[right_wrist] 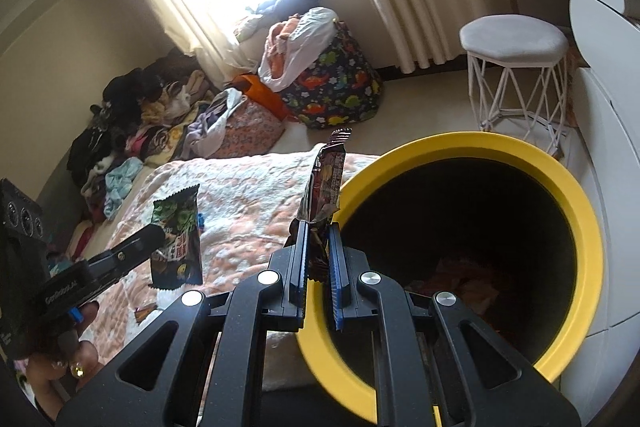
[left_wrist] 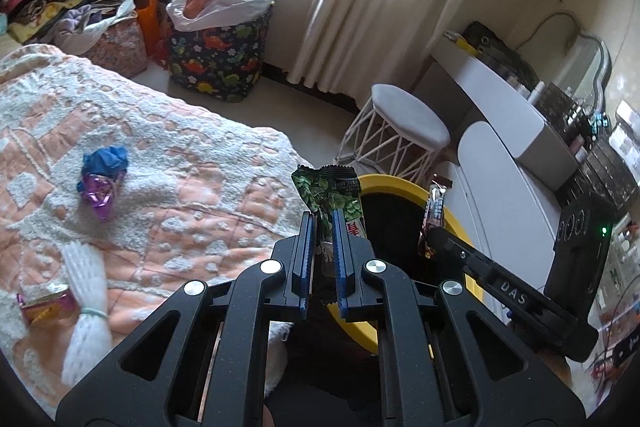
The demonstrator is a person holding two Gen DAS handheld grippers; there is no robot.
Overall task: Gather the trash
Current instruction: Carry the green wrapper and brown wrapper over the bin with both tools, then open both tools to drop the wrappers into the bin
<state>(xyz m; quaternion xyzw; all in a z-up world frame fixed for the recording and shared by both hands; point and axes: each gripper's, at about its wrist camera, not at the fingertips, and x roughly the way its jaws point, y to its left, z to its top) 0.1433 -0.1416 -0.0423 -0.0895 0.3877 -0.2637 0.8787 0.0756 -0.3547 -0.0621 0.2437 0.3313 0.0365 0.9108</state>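
My left gripper point(left_wrist: 323, 223) is shut on a green snack wrapper point(left_wrist: 334, 193) and holds it upright at the near rim of the yellow bin point(left_wrist: 390, 183). My right gripper point(right_wrist: 319, 229) is shut on a dark brown snack wrapper point(right_wrist: 327, 179) and holds it upright over the left rim of the yellow bin point(right_wrist: 576, 195). The bin has some trash inside. Each gripper shows in the other's view: the right one point(left_wrist: 434, 231) with its brown wrapper point(left_wrist: 435, 211), the left one point(right_wrist: 154, 233) with its green wrapper point(right_wrist: 178, 239).
On the peach bedspread point(left_wrist: 180, 155) lie a blue and purple crumpled wrapper point(left_wrist: 102, 179), a white knit glove point(left_wrist: 86, 299) and a pink-yellow packet point(left_wrist: 46, 303). A white stool point(left_wrist: 396, 131), a dinosaur-print basket point(left_wrist: 218, 55), clothes piles and a white desk point(left_wrist: 500, 99) surround the bin.
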